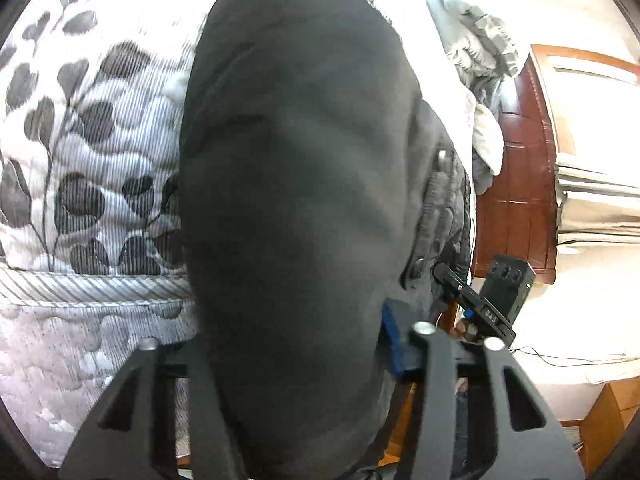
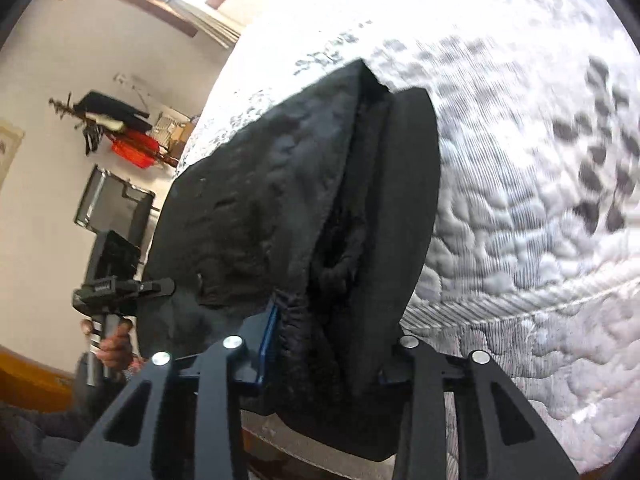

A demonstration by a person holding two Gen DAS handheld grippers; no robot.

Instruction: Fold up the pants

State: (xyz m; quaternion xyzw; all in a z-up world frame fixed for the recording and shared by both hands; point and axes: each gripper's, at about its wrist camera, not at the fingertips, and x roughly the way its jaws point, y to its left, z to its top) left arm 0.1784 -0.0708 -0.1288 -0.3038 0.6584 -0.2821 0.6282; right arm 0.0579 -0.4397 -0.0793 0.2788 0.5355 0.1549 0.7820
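The black pants [image 1: 296,200] fill the middle of the left wrist view, hanging over the edge of the mattress. My left gripper [image 1: 298,364] is shut on the pants; the cloth hides its fingertips. In the right wrist view the pants [image 2: 280,208] show their bunched waistband and several layers. My right gripper [image 2: 320,352] is shut on the pants at the waistband. The right gripper also shows in the left wrist view [image 1: 480,300], and the left gripper shows in the right wrist view [image 2: 120,292], held in a hand.
A quilted mattress with a grey leaf print [image 1: 88,160] [image 2: 520,200] lies under the pants. Grey bedding [image 1: 476,40] is heaped at its far side. A red-brown wooden door [image 1: 520,184] stands beyond. Clothes on a wall rack [image 2: 116,120] hang at the left.
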